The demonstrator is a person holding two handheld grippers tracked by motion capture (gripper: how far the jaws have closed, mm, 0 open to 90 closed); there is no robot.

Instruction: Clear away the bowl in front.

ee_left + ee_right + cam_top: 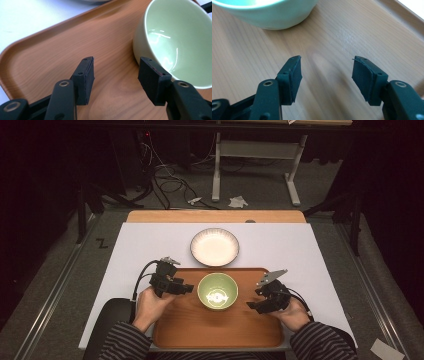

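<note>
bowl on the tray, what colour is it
Pale green bowl, clearest in the left gripper view.

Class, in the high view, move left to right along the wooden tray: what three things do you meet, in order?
left gripper → green bowl → right gripper

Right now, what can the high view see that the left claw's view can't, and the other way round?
The high view alone takes in the white plate beyond the tray, the right claw, both hands and striped sleeves, and the floor with cables behind the table. The left claw's view alone gives a close look at its own two black pads, open with bare wood between them, one pad close beside the bowl's wall. Both share the green bowl, empty, on the wooden tray.
</note>
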